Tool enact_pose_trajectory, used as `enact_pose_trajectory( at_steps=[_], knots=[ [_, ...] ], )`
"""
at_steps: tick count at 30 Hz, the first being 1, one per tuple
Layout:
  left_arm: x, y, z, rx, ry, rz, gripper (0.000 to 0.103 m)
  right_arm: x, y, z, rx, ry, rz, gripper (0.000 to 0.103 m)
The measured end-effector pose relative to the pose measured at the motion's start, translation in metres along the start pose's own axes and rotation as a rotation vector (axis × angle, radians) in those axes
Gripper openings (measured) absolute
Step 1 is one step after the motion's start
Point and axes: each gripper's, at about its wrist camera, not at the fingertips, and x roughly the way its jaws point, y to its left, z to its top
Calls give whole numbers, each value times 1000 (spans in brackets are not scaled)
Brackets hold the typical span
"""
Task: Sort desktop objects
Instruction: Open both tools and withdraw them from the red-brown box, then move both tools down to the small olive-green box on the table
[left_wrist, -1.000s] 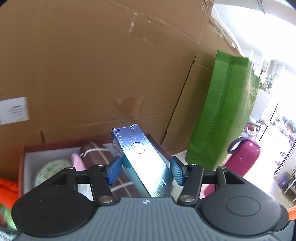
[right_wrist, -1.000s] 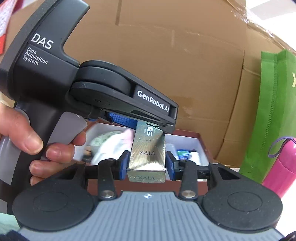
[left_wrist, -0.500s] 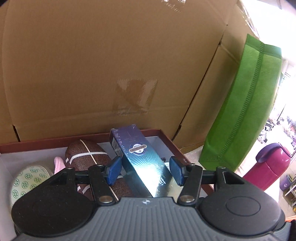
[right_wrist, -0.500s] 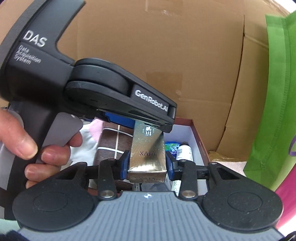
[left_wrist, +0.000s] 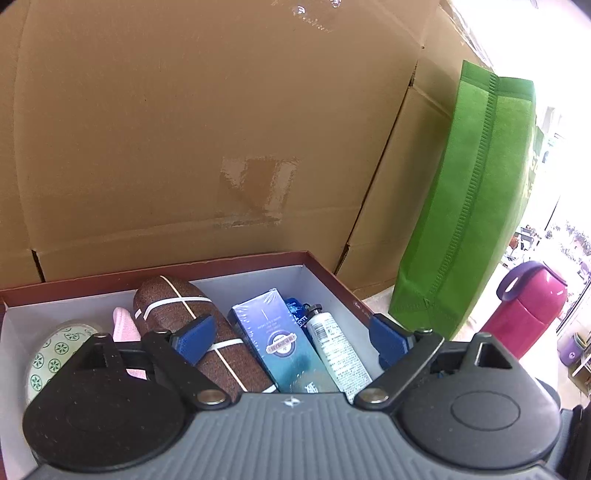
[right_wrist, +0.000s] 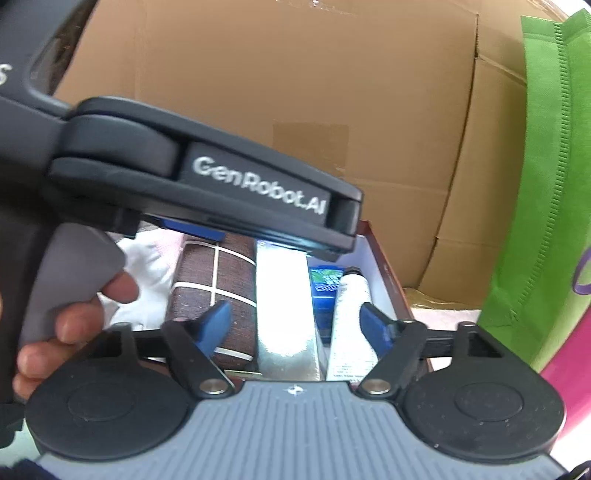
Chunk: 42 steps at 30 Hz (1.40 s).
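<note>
A red-rimmed box (left_wrist: 325, 273) with a white inside holds the sorted things. In it lie a brown case with white bands (left_wrist: 207, 339), a blue carton (left_wrist: 280, 347), a white tube (left_wrist: 340, 354), a pink cloth (left_wrist: 123, 325) and a green-patterned round tin (left_wrist: 55, 354). My left gripper (left_wrist: 291, 336) is open and empty above the blue carton. In the right wrist view my right gripper (right_wrist: 295, 321) is open over a shiny gold box (right_wrist: 286, 314) that lies in the red-rimmed box (right_wrist: 384, 266) between the brown case (right_wrist: 218, 280) and the white tube (right_wrist: 351, 317).
A large cardboard carton (left_wrist: 207, 140) stands right behind the box. A green fabric bag (left_wrist: 469, 206) stands to the right, with a magenta flask (left_wrist: 528, 310) beyond it. The left gripper's body and the person's hand (right_wrist: 74, 325) fill the upper left of the right wrist view.
Both grippers have opened. The blue carton and the gold box have been let go and now lie in the red-rimmed box. Both grippers came down closer over the box.
</note>
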Motion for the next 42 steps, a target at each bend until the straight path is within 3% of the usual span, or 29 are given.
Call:
enact_pose_trajectory(
  at_steps=[7, 22, 26, 29, 35, 42],
  knots=[
    [-20, -2, -1, 11, -14, 5, 94, -13, 6, 1, -3, -2, -28, 88],
    [-107, -6, -22, 56, -90, 15, 94, -61, 39, 8, -26, -20, -34, 89],
    [-140, -5, -39, 68, -94, 28, 94, -80, 62, 0, -41, -34, -10, 90],
    [-165, -2, -56, 70, -81, 73, 94, -87, 79, -10, -45, -40, 10, 96],
    [-201, 14, -92, 60, -65, 172, 94, -122, 116, -29, -70, -28, 76, 96],
    [-235, 52, -131, -44, -69, 207, 94, -122, 155, -57, -93, 8, 147, 96]
  ],
)
